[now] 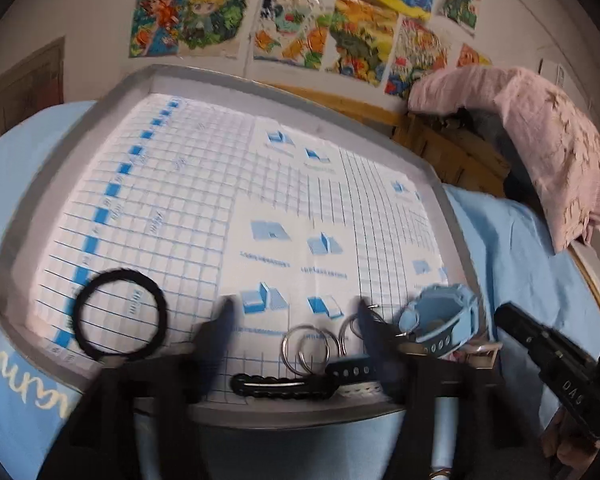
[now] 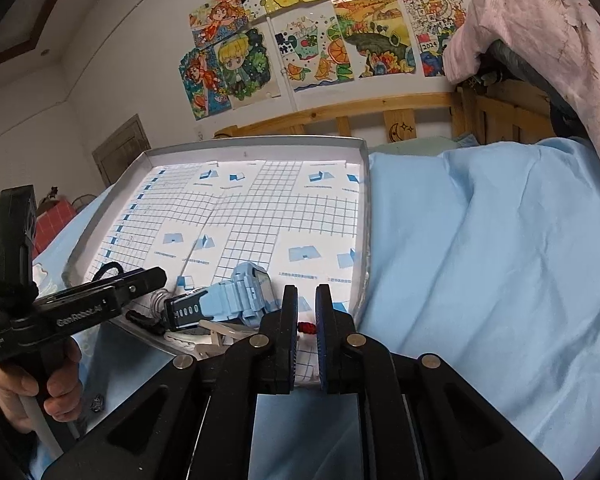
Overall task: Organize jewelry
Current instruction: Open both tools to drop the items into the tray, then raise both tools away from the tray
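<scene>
Two steel rings (image 1: 308, 346), plastic watch (image 2: 242, 294), braided band (image 1: 120, 316)

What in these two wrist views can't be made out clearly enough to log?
- Red item between the right gripper fingers, right wrist view: mostly hidden; identity and grip unclear.
- Pale pieces under the blue watch, right wrist view: covered by it.
- Left gripper fingertips, left wrist view: motion-blurred.
- Print on the tray liner: too small and blurred.
</scene>
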